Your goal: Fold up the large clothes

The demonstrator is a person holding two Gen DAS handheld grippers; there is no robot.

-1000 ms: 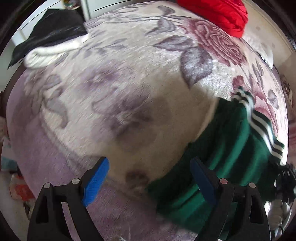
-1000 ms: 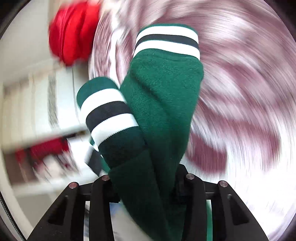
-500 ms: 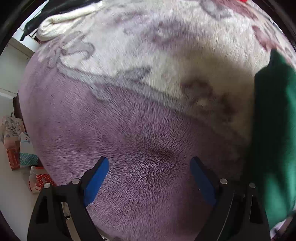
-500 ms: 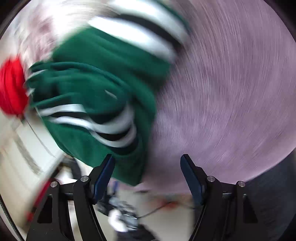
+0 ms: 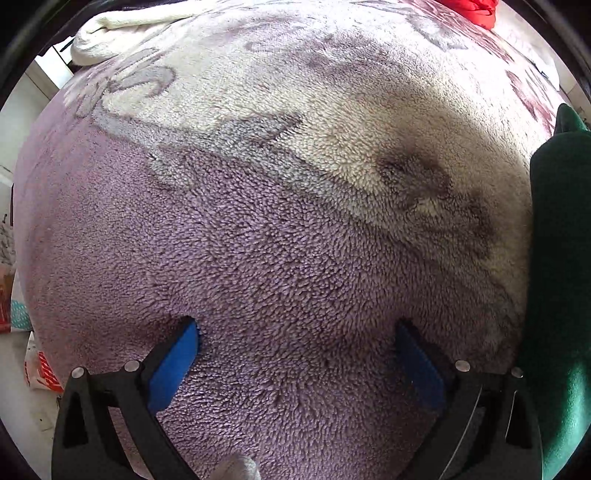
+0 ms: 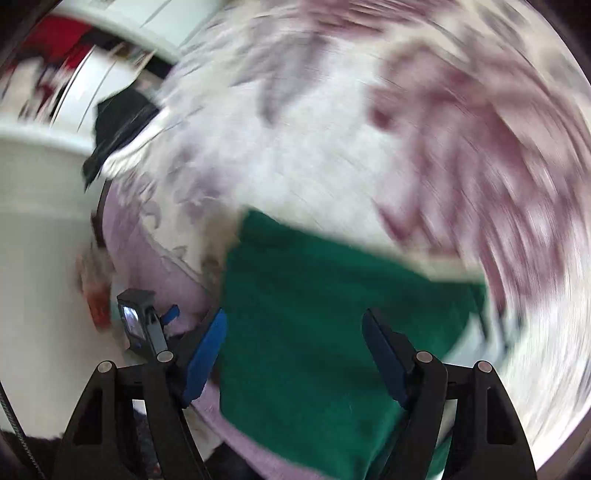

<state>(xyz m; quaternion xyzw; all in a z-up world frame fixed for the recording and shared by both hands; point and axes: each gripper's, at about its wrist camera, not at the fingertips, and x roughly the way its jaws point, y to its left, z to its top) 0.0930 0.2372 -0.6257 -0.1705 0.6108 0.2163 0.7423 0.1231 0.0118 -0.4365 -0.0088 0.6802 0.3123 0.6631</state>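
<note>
The green garment [image 6: 314,295] lies spread on the fleece blanket [image 5: 258,240]; in the left wrist view only its edge [image 5: 561,258] shows at the far right. My right gripper [image 6: 294,317] hovers above it, open, pads apart from the cloth; the view is motion-blurred. My left gripper [image 5: 297,332] points down at the purple part of the blanket, left of the garment. Its jaws are opening wide, with only blanket fleece between them. The left gripper's body [image 6: 140,325] shows at the lower left of the right wrist view.
A red garment [image 5: 476,11] lies at the far end of the bed. A cream garment [image 5: 122,22] and a black one [image 6: 118,122] lie near the far left corner. The bed's edge and floor clutter [image 5: 40,373] are to the left.
The right gripper let go of the green garment, opened and swung up; the garment now lies on the blanket. The left gripper came down close to the purple fleece and widened its jaws.
</note>
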